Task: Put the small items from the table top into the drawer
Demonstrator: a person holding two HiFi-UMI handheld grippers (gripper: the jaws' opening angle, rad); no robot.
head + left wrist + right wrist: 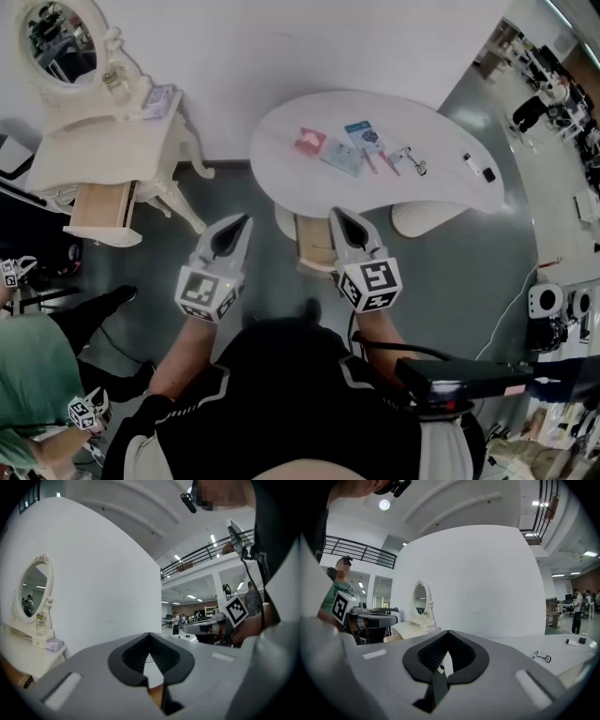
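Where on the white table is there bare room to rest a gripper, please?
The white table is bare at its left end, left of the pink packet, and between the eyelash curler and the small black items. The middle is crowded with the blue packets.

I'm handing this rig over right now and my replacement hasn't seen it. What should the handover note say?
Left claw: shut, empty. Right claw: shut, empty. Both hang short of the table.
On its top: pink packet, blue card, pale packet, metal tool, small stick, small black piece.
Drawer under the table is open.
Done: drawer open only.
Left: every item into the drawer.
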